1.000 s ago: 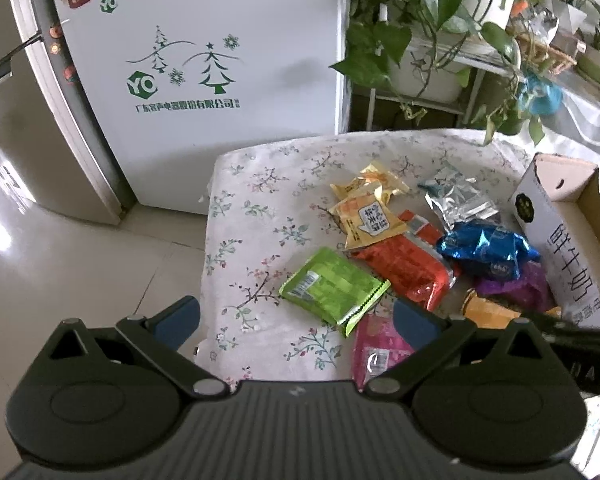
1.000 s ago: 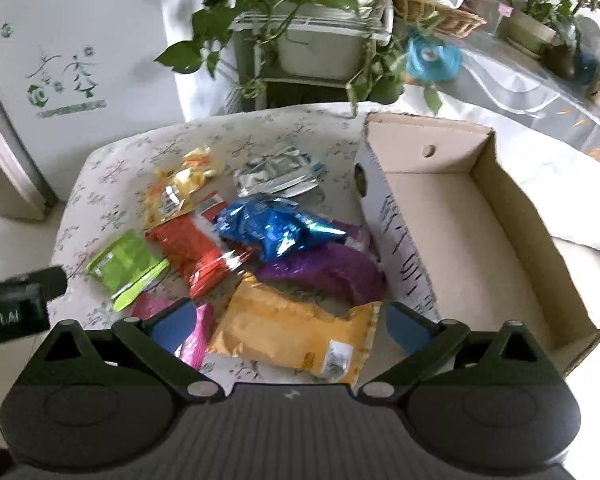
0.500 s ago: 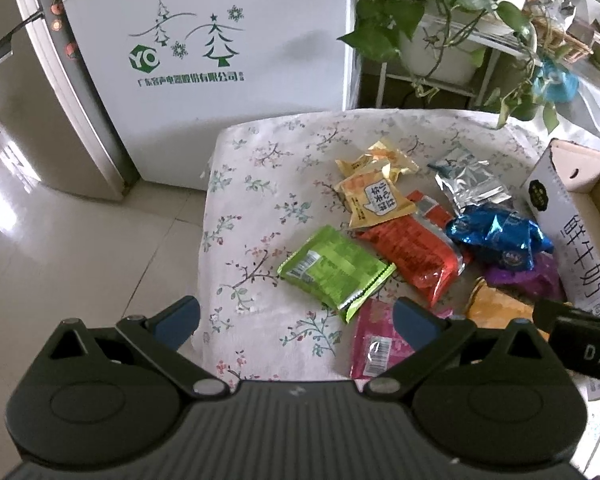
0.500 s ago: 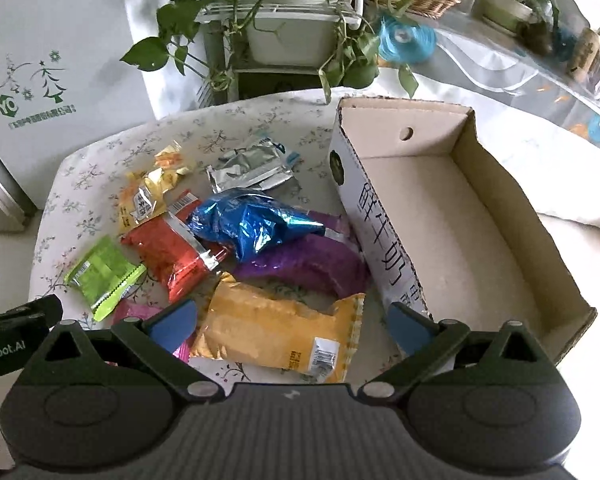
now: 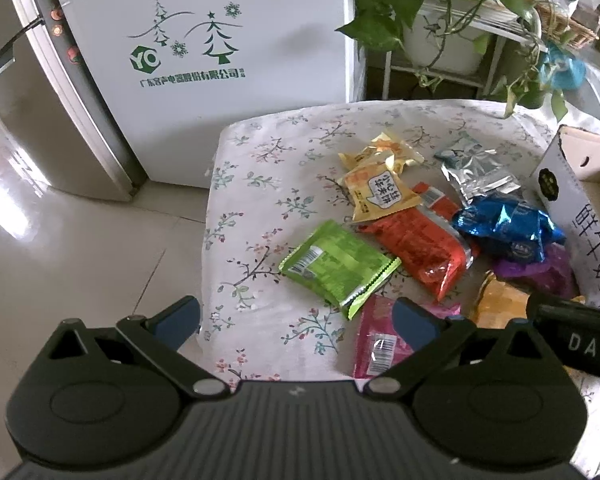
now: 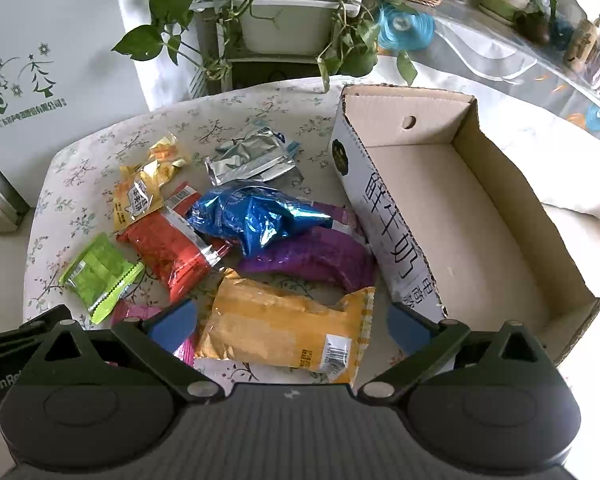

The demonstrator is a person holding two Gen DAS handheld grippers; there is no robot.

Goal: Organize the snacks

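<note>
Crinkled, glossy blue foil wrapper (image 6: 256, 216) and silvery foil packet (image 6: 252, 158) lie beyond the right fingers (image 6: 406, 326); a matt cardboard box (image 6: 496, 216) sits to their right, on a floral cloth cover (image 5: 260, 184); a glossy tiled floor (image 5: 60, 248) gleams left of the left fingers.

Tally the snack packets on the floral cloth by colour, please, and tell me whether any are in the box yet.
Yellow/orange: 3
Silver: 1
Red: 1
Blue: 1
Purple: 1
Green: 1
Pink: 1
Total: 9
In the cardboard box: 0
</note>
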